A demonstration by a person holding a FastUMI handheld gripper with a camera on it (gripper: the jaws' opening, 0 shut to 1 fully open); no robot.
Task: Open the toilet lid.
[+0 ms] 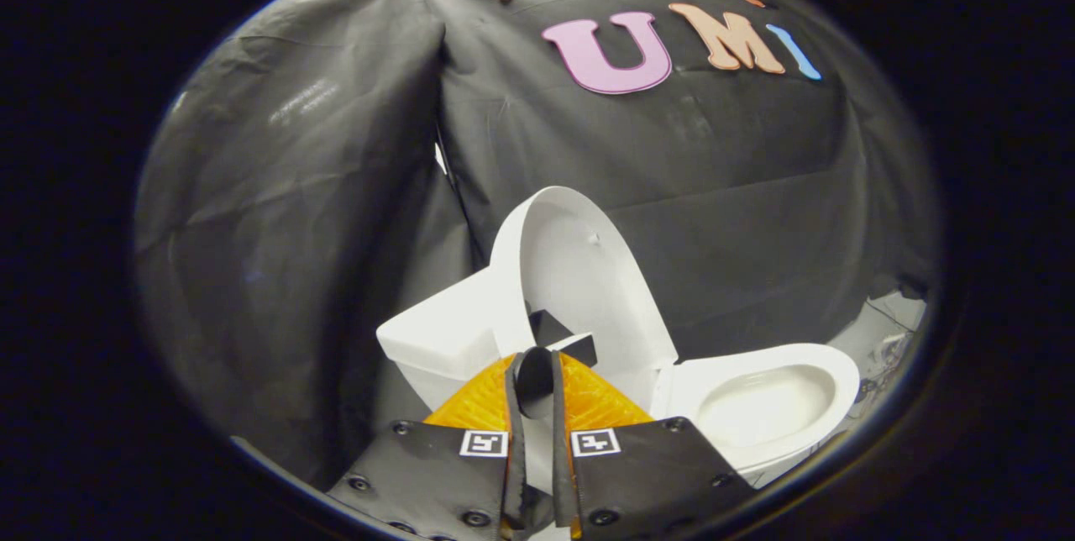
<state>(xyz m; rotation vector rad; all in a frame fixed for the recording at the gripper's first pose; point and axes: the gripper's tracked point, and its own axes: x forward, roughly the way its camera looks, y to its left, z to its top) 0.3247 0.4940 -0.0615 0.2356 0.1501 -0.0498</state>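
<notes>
**newbie_op:** so where's everything sitting right now?

**boothrat:** Use the toilet bowl [768, 407] as your landmark. The toilet lid [579, 272] is already up, standing close to upright at the back end of the bowl, with its white underside facing out over the bowl. The seat ring around the bowl is down and you can see straight into the basin. Behind the lid, on the far side from the bowl, there's the white tank [437, 331]. Black cloth wall [336, 188] hangs behind all of it.

**newbie_op:** and my gripper?

**boothrat:** Your gripper [534, 373] is at the hinge end of the bowl, right by the lower edge of the raised lid. There's a small black block [550, 328] just beyond your fingertips, in front of the lid's base; can't say what it is. Your fingers [514, 407] are drawn in close, only a thin slit between them, and something dark sits in that slit near the tips. Honestly you can't tell from here whether they're pinching the lid's edge or just closed next to it.
</notes>
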